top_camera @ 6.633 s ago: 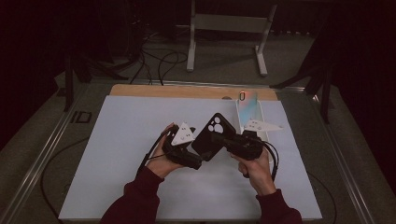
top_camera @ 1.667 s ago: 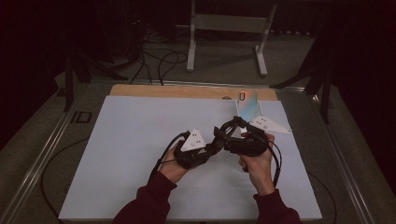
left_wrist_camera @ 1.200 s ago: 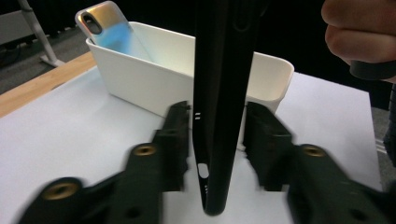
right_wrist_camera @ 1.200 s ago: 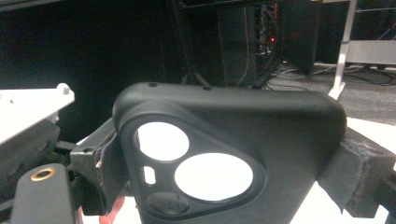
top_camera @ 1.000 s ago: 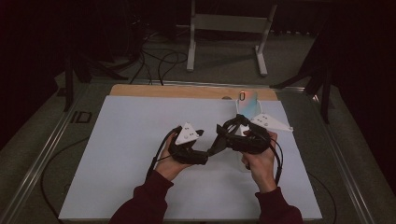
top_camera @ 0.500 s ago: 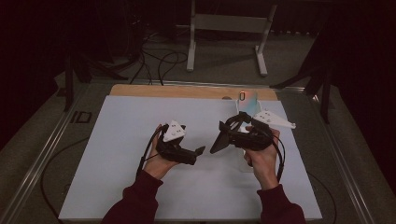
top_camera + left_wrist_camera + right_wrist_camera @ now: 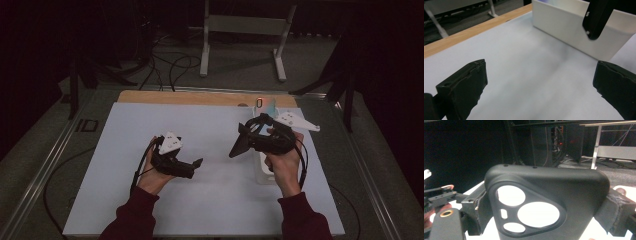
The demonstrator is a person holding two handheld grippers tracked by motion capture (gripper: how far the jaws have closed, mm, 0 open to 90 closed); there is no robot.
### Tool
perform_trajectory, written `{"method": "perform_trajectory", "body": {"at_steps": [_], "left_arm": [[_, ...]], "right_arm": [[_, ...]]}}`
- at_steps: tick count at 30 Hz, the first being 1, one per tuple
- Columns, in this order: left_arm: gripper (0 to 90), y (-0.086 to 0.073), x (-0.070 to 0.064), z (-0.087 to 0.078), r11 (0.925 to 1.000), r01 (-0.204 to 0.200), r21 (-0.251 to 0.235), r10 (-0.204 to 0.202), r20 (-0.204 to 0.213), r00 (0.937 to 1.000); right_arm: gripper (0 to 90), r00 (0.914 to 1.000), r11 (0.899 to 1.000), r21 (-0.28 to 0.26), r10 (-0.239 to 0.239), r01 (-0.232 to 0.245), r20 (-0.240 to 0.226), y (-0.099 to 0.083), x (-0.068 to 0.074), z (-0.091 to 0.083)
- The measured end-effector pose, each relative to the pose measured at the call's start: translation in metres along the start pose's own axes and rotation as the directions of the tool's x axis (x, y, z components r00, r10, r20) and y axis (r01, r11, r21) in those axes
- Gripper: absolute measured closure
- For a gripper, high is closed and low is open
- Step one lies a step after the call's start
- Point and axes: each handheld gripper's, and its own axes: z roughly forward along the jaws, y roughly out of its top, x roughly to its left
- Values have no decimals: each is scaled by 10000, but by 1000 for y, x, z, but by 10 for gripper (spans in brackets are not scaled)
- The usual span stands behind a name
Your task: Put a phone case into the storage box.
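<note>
A dark room with a white-covered table (image 7: 210, 200) edged in wood. A black phone case (image 7: 544, 205) is held clamped between the jaws of the right tool (image 7: 248, 141), raised above the table just beside a white box (image 7: 574, 27). The left tool (image 7: 192, 167) is seen with jaws spread wide, empty, low over the table and well apart from the case. The case is best kept level and firmly pinched while it is carried over the box.
</note>
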Motion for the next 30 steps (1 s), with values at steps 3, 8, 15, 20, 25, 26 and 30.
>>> {"method": "perform_trajectory", "body": {"at_steps": [3, 8, 15, 20, 25, 26, 30], "left_arm": [[0, -3, 4, -5, 10000, 45, 7, -45, -166, 9999], [0, -9, 12, -13, 10000, 69, 30, -67, -425, 9991], [0, -16, 22, -23, 9999, 148, 78, -142, -698, 9975], [0, -23, 29, -27, 9995, 246, 188, -230, -821, 9964], [0, -27, 34, -34, 9996, 285, 93, -274, -990, 9947], [0, -28, 35, -35, 9995, 316, 35, -311, -1023, 9943], [0, -31, 39, -41, 9994, 336, -105, -346, -1211, 9920]], "right_arm": [[134, 10000, 10000, -14, -50, 50, 84, 3, -2, 1], [133, 9997, 9999, -8, -141, 141, 190, 8, -6, 3], [134, 9988, 9997, -16, -235, 236, 439, 14, -13, 6], [134, 9984, 9997, 25, -224, 223, 518, 15, -17, 9], [134, 9975, 9996, 97, -262, 256, 659, 16, -20, 11], [134, 9971, 9996, 103, -276, 269, 708, 17, -21, 11], [134, 9956, 9994, 111, -331, 322, 880, 19, -25, 13]]}}
